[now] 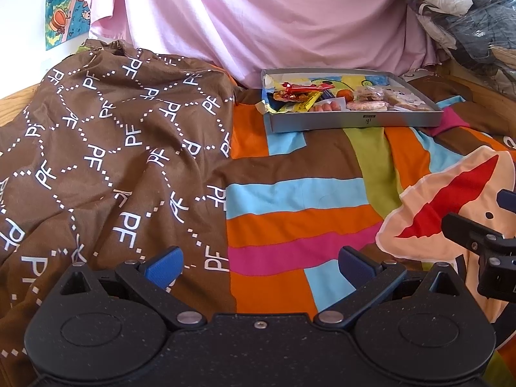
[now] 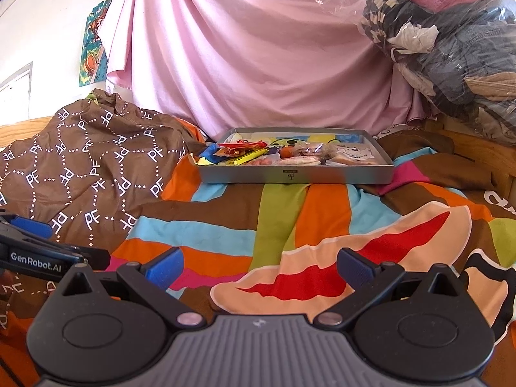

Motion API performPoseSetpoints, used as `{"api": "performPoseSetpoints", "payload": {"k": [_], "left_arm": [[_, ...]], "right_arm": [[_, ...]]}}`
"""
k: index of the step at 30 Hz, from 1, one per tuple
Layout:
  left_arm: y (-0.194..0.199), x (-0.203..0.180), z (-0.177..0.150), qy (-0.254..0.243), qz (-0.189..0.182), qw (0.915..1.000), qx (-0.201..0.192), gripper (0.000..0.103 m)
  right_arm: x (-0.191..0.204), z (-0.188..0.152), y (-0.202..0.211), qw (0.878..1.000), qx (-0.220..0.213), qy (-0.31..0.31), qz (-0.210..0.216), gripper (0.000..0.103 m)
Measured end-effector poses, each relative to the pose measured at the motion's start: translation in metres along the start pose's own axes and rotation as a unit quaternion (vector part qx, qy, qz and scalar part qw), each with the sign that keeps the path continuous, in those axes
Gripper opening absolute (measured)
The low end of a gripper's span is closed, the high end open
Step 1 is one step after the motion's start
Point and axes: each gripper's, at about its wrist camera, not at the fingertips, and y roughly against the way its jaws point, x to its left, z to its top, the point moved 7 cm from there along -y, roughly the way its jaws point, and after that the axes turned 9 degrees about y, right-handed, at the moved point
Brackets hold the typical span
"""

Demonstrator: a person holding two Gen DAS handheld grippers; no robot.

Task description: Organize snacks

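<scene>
The left gripper (image 1: 259, 266) hovers low over the bed (image 1: 290, 193), its blue-padded fingers (image 1: 164, 266) spread wide with nothing between them. The right gripper (image 2: 259, 267) sits just beside it at the same near edge of the bed, its fingers (image 2: 166, 267) likewise released and empty. Each one shows at the edge of the other's view.

The snacks (image 2: 283, 154) lie in a shallow grey tray (image 2: 290, 175) toward the far edge of the bed, close to a draped pink cloth (image 2: 258, 48). Inside the tray, red and yellow wrappers (image 1: 301, 93) crowd the left part, with a few small orange-pink pieces near the front wall, and clear packets of biscuits (image 1: 367, 100) lie in the middle. A pale packet with a cartoon face (image 2: 354, 154) sits at the right end. Torn wrapping hangs over the tray's left wall.

The bed is covered by a striped sheet in orange, blue, pink, green and brown. A brown quilt with white "PF" lettering (image 1: 113, 145) is bunched along the bed's left side, well apart from the tray's right end. A clear bag stuffed with clothes (image 2: 451, 42) is piled at the far right corner, and a cartoon poster (image 1: 64, 9) hangs on the wall at the far left
</scene>
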Motion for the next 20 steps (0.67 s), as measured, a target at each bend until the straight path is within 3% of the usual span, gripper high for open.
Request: {"api": "performPoseSetpoints", "payload": {"k": [7, 20], "left_arm": [[-0.013, 0.004, -0.006, -0.005, 0.031, 0.9980, 0.055, 0.102], [-0.012, 0.002, -0.008, 0.005, 0.016, 0.9979, 0.063, 0.100]], "right_arm": [[0.000, -0.001, 0.000, 1.000, 0.001, 0.002, 0.000, 0.103], [0.001, -0.003, 0.000, 1.000, 0.003, 0.002, 0.001, 0.103]]}}
